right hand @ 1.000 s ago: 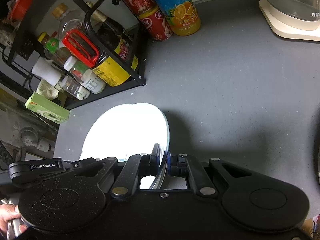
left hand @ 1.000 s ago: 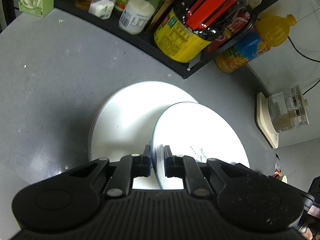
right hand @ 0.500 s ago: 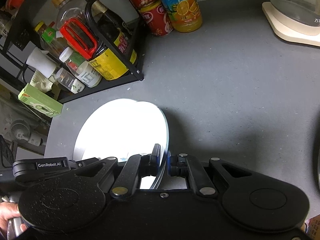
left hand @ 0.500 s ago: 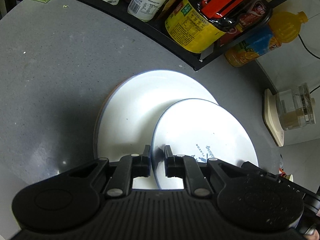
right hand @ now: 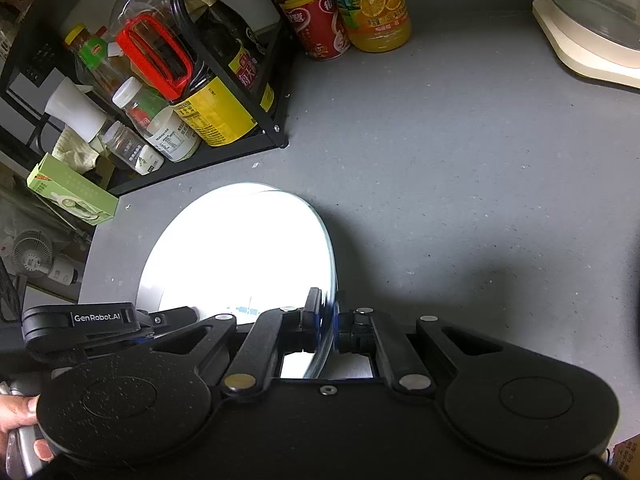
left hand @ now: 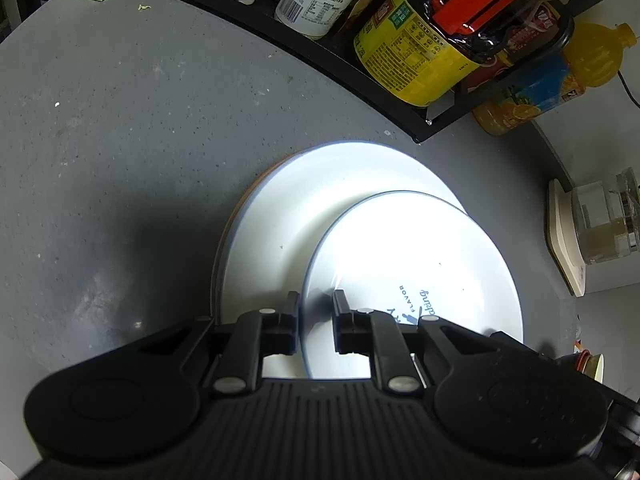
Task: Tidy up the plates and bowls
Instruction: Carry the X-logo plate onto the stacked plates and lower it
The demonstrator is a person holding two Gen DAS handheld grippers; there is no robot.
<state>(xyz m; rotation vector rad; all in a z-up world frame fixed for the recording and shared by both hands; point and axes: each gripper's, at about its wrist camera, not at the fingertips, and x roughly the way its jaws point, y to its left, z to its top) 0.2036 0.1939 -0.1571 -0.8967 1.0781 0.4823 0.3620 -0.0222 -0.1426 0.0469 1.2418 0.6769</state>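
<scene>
A small white plate with a blue rim and blue lettering is over a larger white plate that lies on the grey counter, with a brown rim showing under it. My left gripper straddles the small plate's near-left rim with its jaws slightly parted, a gap showing on each side. My right gripper is shut on the same small plate's opposite rim. The plate's face is washed out by glare in the right wrist view.
A black wire rack of bottles and jars stands just beyond the plates. An orange juice bottle and red cans stand beside it. A kettle on a cream base is at the right. A green box sits at the left.
Both grippers moved the small plate forward over the large plate, towards the rack. My left jaws have opened a little off the plate's rim. The right stays clamped.
</scene>
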